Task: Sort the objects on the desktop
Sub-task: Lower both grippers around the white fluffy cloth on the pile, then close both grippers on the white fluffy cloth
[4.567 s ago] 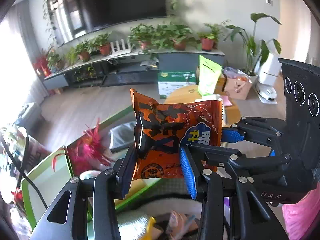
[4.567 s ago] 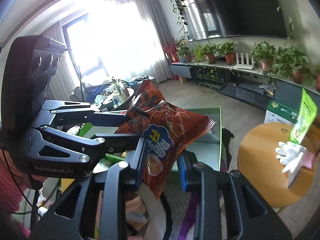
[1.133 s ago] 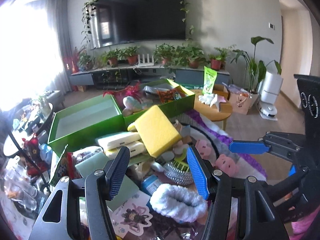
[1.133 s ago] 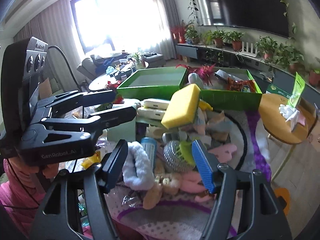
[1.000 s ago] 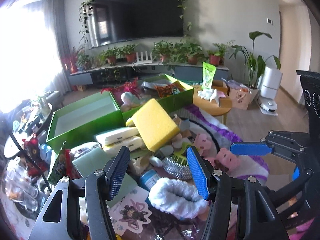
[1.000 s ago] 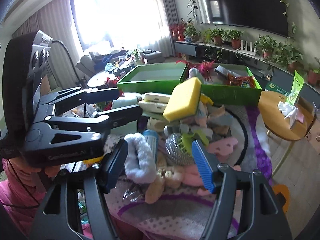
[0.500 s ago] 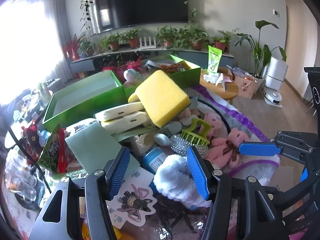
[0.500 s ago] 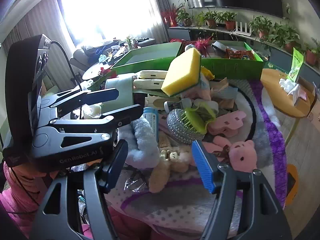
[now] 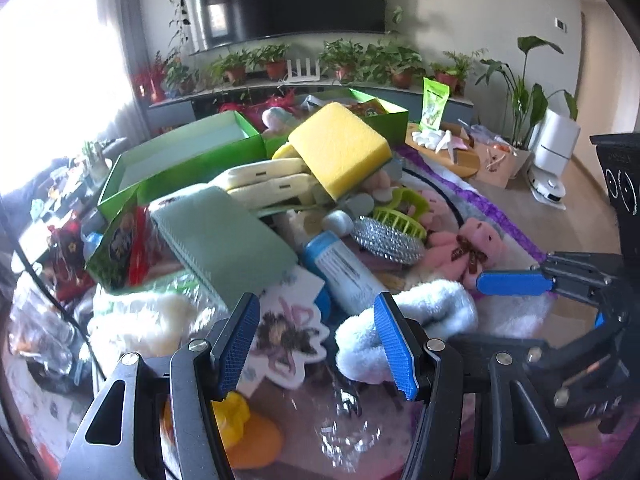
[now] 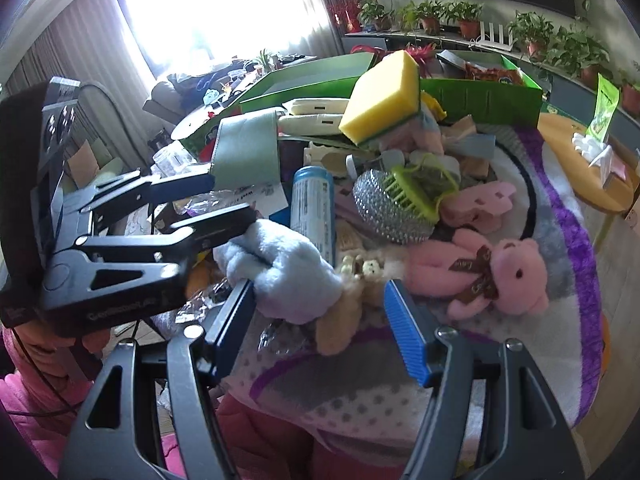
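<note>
The left gripper (image 9: 316,344) hangs with its jaws spread wide and nothing between them, low over the near edge of a heaped pile; the right gripper (image 10: 320,322) is likewise wide apart and empty, its blue pads flanking a pale blue fluffy sock (image 10: 288,276) and a small tan plush (image 10: 348,292) that lie just ahead of it; the sock (image 9: 408,320) sits just beside the left gripper's right finger; a blue tube (image 9: 340,268) lies beyond it, touching a silver scouring ball (image 9: 386,240) with a green comb (image 9: 400,216) on top; a pink teddy bear (image 10: 492,272) lies toward the right edge of the pile on a purple-and-white blanket (image 10: 560,208); a yellow sponge (image 9: 340,148) is tilted high on the heap above two cream cases (image 9: 268,180), and a pale green pad (image 9: 224,240) leans at the left; behind them stand two green boxes (image 9: 180,160), blocked by the clutter.
</note>
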The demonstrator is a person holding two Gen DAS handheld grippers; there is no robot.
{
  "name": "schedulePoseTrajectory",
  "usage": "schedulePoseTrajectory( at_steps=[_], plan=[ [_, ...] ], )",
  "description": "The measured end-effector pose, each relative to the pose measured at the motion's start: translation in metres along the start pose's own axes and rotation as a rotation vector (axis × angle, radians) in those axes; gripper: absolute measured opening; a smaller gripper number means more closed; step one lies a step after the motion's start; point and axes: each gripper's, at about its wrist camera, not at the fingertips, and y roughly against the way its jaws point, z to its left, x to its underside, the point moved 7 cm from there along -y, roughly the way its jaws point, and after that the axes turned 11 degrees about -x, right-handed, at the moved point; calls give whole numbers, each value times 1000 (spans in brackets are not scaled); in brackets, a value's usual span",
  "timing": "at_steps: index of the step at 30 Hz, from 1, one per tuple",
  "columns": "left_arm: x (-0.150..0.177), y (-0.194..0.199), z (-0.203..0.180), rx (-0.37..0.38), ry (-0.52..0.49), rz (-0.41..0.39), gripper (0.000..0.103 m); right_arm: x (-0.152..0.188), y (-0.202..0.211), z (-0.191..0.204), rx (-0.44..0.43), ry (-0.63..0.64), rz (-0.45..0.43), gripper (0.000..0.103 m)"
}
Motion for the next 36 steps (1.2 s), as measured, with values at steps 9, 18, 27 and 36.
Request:
schedulePoseTrajectory(
  at_steps=[9,18,27,36],
  plan=[
    [18,9,1,43,67,11,60,-1,5,7,-20,-20,-35,66],
    [32,20,-14,130,56,1,60,21,-16,7,-35,-29,34,31],
    [36,14,-28,125,9,13,60,21,-12,3,-75,-53,19,29],
    [42,9,-40,157,-28,14,31,22,-15,1,-87,-65,18,32]
  ],
)
